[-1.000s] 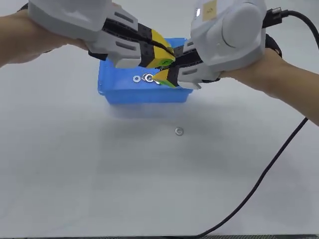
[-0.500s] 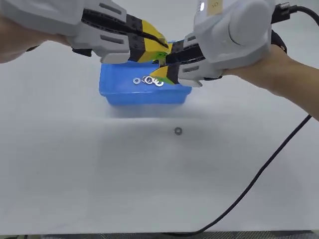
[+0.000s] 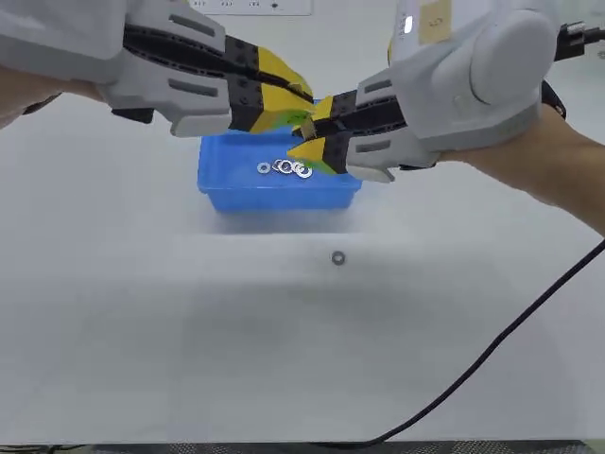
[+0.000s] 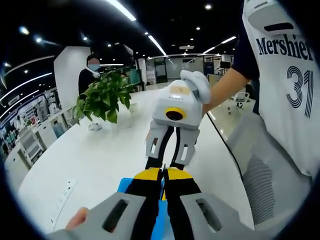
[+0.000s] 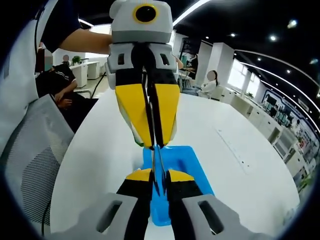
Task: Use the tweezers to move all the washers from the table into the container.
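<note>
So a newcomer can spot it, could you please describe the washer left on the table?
Find the blue container on the white table. Just in front of it lies one small washer, alone on the tabletop, unlike the cluster inside.

A thin black cable (image 3: 492, 347) trails across the smooth white worktop (image 3: 142, 331). A leafy green potted plant (image 4: 102, 100) stands toward its far side. A grey mesh office chair (image 5: 35, 165) sits beside it.

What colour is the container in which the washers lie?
Blue. The container with the washers shows best in the head view.
</note>
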Demonstrator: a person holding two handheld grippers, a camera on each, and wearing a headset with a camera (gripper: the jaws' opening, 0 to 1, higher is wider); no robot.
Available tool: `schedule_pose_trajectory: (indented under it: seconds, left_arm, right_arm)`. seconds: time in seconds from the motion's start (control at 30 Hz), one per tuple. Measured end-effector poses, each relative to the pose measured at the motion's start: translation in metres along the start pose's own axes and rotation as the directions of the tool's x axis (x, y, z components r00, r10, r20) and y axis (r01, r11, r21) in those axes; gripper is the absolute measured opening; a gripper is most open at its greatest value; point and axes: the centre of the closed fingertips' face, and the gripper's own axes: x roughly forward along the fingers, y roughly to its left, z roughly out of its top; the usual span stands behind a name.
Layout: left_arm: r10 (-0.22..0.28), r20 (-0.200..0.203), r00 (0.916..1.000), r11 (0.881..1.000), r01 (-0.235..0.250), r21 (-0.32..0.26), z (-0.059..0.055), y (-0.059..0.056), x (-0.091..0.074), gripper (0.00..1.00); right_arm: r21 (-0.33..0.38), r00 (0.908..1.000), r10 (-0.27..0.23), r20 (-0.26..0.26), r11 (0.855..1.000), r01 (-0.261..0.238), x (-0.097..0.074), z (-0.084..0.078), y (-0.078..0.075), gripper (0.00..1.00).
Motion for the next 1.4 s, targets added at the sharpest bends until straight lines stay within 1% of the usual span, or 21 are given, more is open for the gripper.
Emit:
schedule_pose_trajectory:
  seconds: [0.13, 0.23, 0.27, 0.3, 0.33, 0.37, 0.4, 0.47, 0.57, 0.6, 0.63, 0.73, 0.8, 0.9, 0.97, 1.1, 1.23, 1.27, 1.33, 1.37, 1.4]
  left_arm:
    - [-0.019, -0.016, 0.9997, 1.0, 0.019, 0.011, 0.001, -0.014, 0.001, 0.06]
    - [-0.028, -0.026, 0.9993, 1.0, 0.028, 0.001, -0.004, -0.019, 0.005, 0.06]
    - [-0.031, -0.042, 0.9986, 0.999, 0.03, -0.013, -0.007, -0.022, 0.007, 0.06]
    - [-0.033, -0.049, 0.9983, 0.999, 0.032, -0.01, -0.009, -0.024, 0.008, 0.06]
    - [-0.041, -0.071, 0.9966, 0.999, 0.041, 0.004, -0.013, -0.027, 0.008, 0.06]
    - [-0.044, -0.078, 0.996, 0.999, 0.044, 0.007, -0.014, -0.027, 0.008, 0.06]
    - [-0.049, -0.08, 0.9956, 0.999, 0.05, 0.003, -0.013, -0.035, 0.009, 0.06]
    - [-0.059, -0.079, 0.9951, 0.998, 0.059, -0.006, -0.012, -0.046, 0.011, 0.06]
    - [-0.069, -0.069, 0.9953, 0.997, 0.067, -0.022, -0.016, -0.052, 0.014, 0.06]
    - [-0.071, -0.068, 0.9952, 0.997, 0.069, -0.025, -0.017, -0.053, 0.015, 0.06]
    - [-0.075, -0.068, 0.9949, 0.997, 0.073, -0.029, -0.015, -0.056, 0.016, 0.06]
    - [-0.081, -0.057, 0.9951, 0.996, 0.079, -0.04, -0.014, -0.058, 0.017, 0.06]
    - [-0.088, -0.05, 0.9949, 0.995, 0.086, -0.048, -0.014, -0.061, 0.019, 0.06]
    - [-0.099, -0.064, 0.993, 0.995, 0.097, -0.038, -0.019, -0.064, 0.022, 0.06]
    - [-0.105, -0.067, 0.9922, 0.994, 0.103, -0.037, -0.019, -0.066, 0.024, 0.06]
    - [-0.109, -0.069, 0.9917, 0.994, 0.106, -0.039, -0.019, -0.068, 0.027, 0.06]
    - [-0.104, -0.079, 0.9915, 0.994, 0.101, -0.044, -0.023, -0.069, 0.032, 0.06]
    - [-0.106, -0.083, 0.9908, 0.993, 0.102, -0.051, -0.025, -0.07, 0.034, 0.06]
    - [-0.109, -0.09, 0.99, 0.993, 0.105, -0.048, -0.025, -0.072, 0.037, 0.06]
    - [-0.116, -0.089, 0.9893, 0.992, 0.111, -0.058, -0.026, -0.074, 0.039, 0.06]
    - [-0.114, -0.09, 0.9894, 0.992, 0.109, -0.058, -0.028, -0.074, 0.041, 0.06]
  right_arm:
    - [-0.018, 0.9998, 0.015, -0.015, 1.0, -0.016, -0.003, 0.0, 0.015, 0.11]
    - [-0.021, 0.9992, 0.028, -0.03, 0.999, -0.028, -0.005, -0.005, 0.026, 0.11]
    - [-0.021, 0.9988, 0.033, -0.035, 0.999, -0.033, -0.005, -0.007, 0.03, 0.11]
    - [-0.017, 0.9983, 0.037, -0.044, 0.999, -0.038, -0.005, -0.011, 0.035, 0.11]
    - [-0.014, 0.9979, 0.039, -0.051, 0.999, -0.04, -0.005, -0.013, 0.038, 0.11]
    - [-0.012, 0.9975, 0.042, -0.056, 0.999, -0.043, -0.006, -0.016, 0.042, 0.11]
    - [-0.007, 0.9969, 0.05, -0.062, 0.999, -0.05, -0.007, -0.019, 0.046, 0.12]
    - [0.008, 0.9952, 0.073, -0.066, 0.997, -0.072, -0.008, -0.022, 0.055, 0.12]
    - [0.004, 0.9939, 0.082, -0.073, 0.997, -0.082, -0.009, -0.024, 0.064, 0.12]
    - [0.014, 0.9928, 0.094, -0.075, 0.996, -0.093, -0.01, -0.025, 0.068, 0.12]
    - [0.025, 0.9918, 0.102, -0.077, 0.995, -0.1, -0.009, -0.028, 0.067, 0.12]
    - [0.034, 0.9899, 0.11, -0.09, 0.994, -0.107, -0.009, -0.033, 0.072, 0.12]
    - [0.036, 0.99, 0.109, -0.09, 0.994, -0.106, -0.011, -0.035, 0.074, 0.12]
    - [0.054, 0.9902, 0.11, -0.086, 0.993, -0.105, -0.012, -0.036, 0.076, 0.12]
    - [0.065, 0.9893, 0.113, -0.093, 0.992, -0.107, -0.013, -0.039, 0.077, 0.12]
    - [0.06, 0.9909, 0.101, -0.089, 0.994, -0.096, -0.013, -0.043, 0.075, 0.12]
    - [0.064, 0.9923, 0.085, -0.09, 0.995, -0.079, -0.01, -0.051, 0.073, 0.12]
    - [0.069, 0.9927, 0.083, -0.088, 0.995, -0.077, -0.009, -0.053, 0.073, 0.12]
    - [0.092, 0.9932, 0.085, -0.079, 0.993, -0.078, -0.008, -0.056, 0.074, 0.12]
    - [0.1, 0.9933, 0.088, -0.076, 0.992, -0.08, -0.007, -0.057, 0.074, 0.12]
    - [0.1, 0.993, 0.089, -0.078, 0.992, -0.081, -0.006, -0.059, 0.075, 0.12]
